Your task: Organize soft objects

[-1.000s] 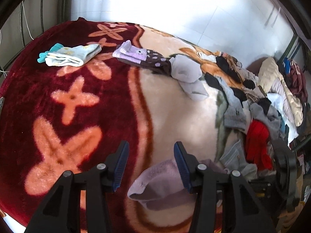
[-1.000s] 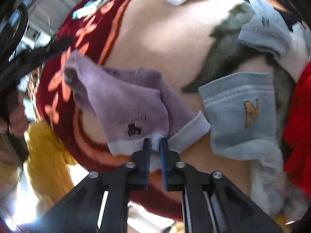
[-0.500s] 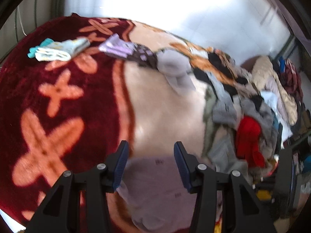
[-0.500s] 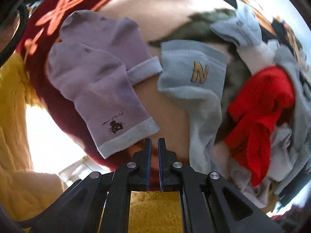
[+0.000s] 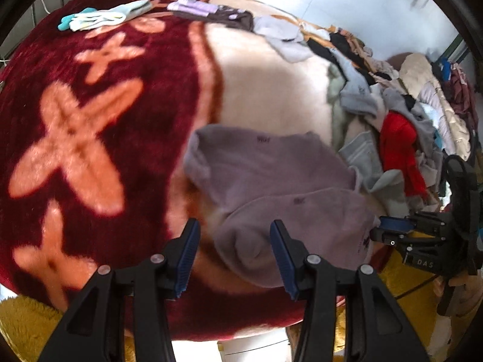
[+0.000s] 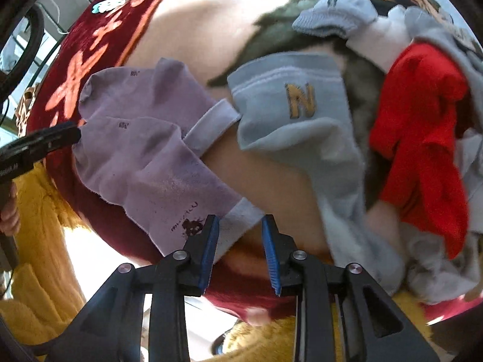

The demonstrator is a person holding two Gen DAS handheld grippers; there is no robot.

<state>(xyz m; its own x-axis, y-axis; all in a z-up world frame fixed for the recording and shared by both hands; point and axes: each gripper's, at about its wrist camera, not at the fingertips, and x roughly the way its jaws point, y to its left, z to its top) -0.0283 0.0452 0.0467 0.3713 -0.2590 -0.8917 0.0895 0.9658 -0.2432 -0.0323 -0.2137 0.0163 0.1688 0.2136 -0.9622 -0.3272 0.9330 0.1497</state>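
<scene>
Two purple socks lie side by side on the blanket's near edge, the far one [image 5: 256, 157] [image 6: 145, 90] and the near one [image 5: 295, 226] [image 6: 157, 175]. My left gripper [image 5: 235, 241] hangs open over the near sock's toe, which shows between its jaws without the pads pressing it. My right gripper [image 6: 238, 232] is at the other end. Its jaws are opening, and the near sock's white cuff [image 6: 241, 214] lies loose between them. The right gripper [image 5: 392, 232] also shows at the right edge of the left wrist view, and the left fingers [image 6: 45, 141] at the left of the right wrist view.
A grey-blue sock with a yellow N [image 6: 289, 105] lies right of the cuffs, then a red cloth [image 6: 422, 120] and a heap of several socks [image 5: 377, 90]. Two folded pairs, pale blue [image 5: 105, 18] and purple-brown [image 5: 208, 10], sit far back on the dark red flowered blanket [image 5: 75, 120].
The right gripper was shut on the purple sock's cuff, drew it alongside the other purple sock, and has now parted its jaws. The left gripper dropped closer over the toes.
</scene>
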